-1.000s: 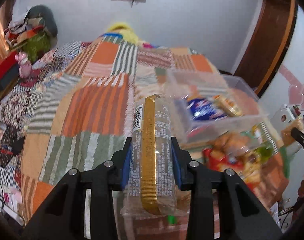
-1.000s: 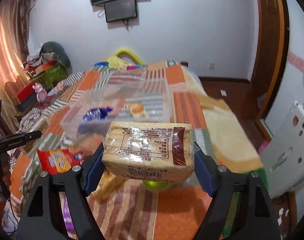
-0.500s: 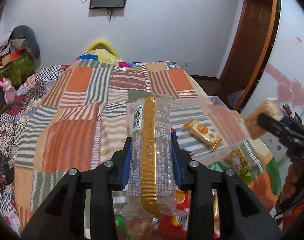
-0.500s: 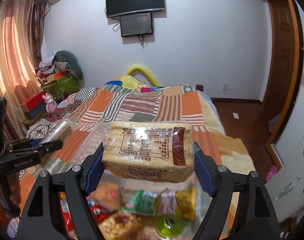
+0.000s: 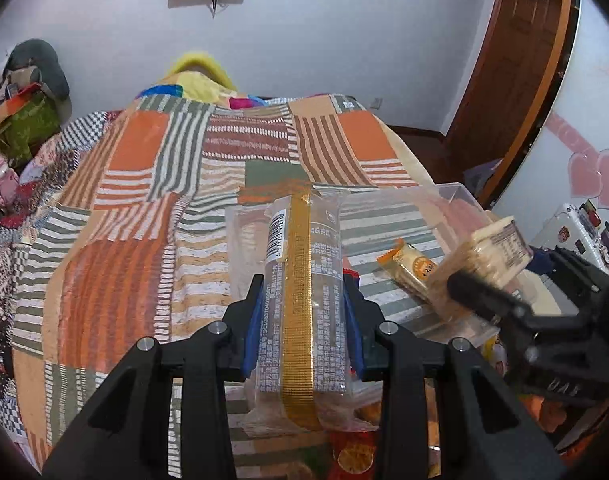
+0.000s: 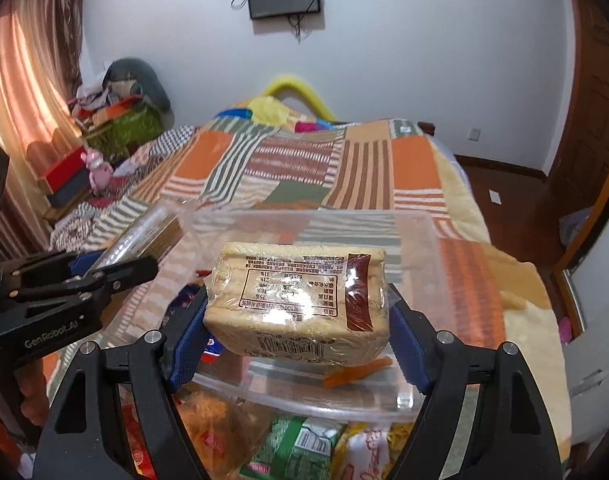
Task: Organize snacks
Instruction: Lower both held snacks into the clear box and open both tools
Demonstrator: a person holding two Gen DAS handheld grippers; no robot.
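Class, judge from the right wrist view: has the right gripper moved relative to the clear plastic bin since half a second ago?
Yes. The right gripper, shut on the bread pack, has come down and forward: the clear plastic bin, previously out of view, now sits right behind the pack.

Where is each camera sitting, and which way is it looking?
Left wrist view: rides on the left gripper, looks along its fingers over the long gold-striped snack pack toward the bed's patchwork quilt; the right gripper shows too.
Right wrist view: rides on the right gripper, looks past the wrapped bread pack at the quilt; the left gripper shows too.
Shared: the clear plastic bin, the quilt, both packs.
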